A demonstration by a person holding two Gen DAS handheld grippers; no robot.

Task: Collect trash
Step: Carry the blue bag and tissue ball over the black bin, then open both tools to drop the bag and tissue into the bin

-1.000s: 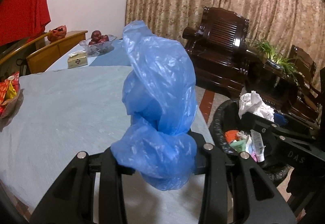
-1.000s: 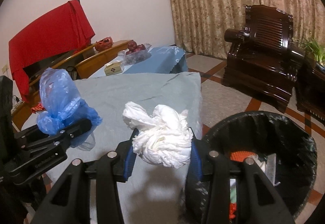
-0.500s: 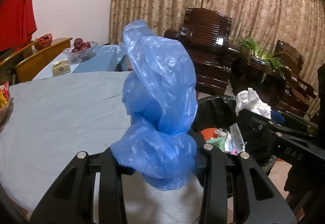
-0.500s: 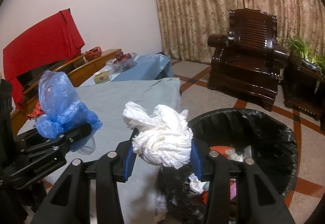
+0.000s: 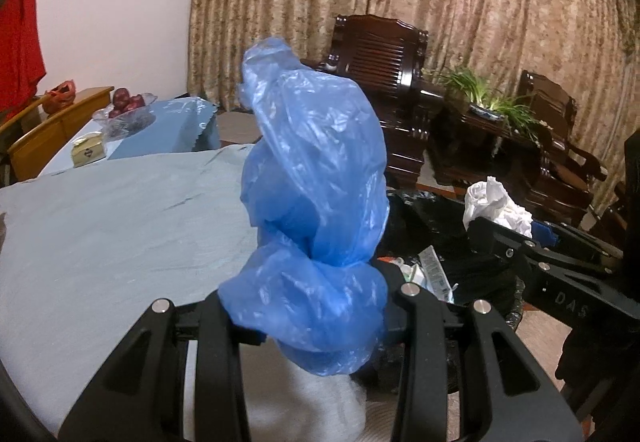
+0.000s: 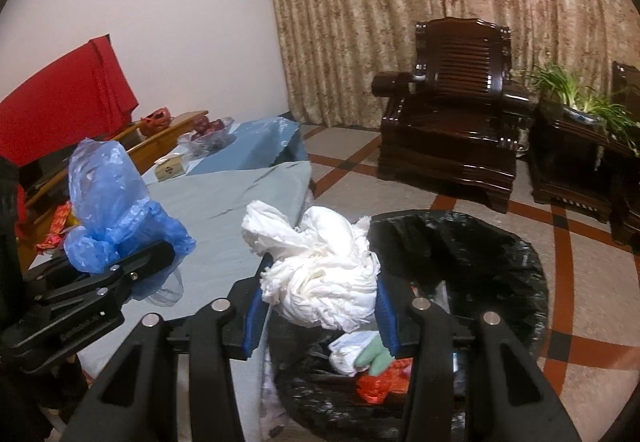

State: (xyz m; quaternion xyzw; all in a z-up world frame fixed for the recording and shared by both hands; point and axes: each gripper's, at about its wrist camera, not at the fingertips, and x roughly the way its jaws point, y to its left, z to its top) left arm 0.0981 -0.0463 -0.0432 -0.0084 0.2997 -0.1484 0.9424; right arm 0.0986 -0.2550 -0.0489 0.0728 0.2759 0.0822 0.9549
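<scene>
Carrying step: the right gripper (image 6: pixel 320 316) clamped white tissue (image 6: pixel 320 278) above the bin (image 6: pixel 500 242) at lower right (release next); the left gripper (image 5: pixel 312 316) pinched a blue bag (image 5: pixel 316 201).

Only one readable marking turns up: the letters "DAS", pale on black, on the side of the right gripper (image 5: pixel 500 226) at the lower right of the left wrist view. There's print on the tube (image 5: pixel 434 270) in the bin (image 5: pixel 516 318) and the small box (image 5: pixel 89 149), too blurred to read.
</scene>
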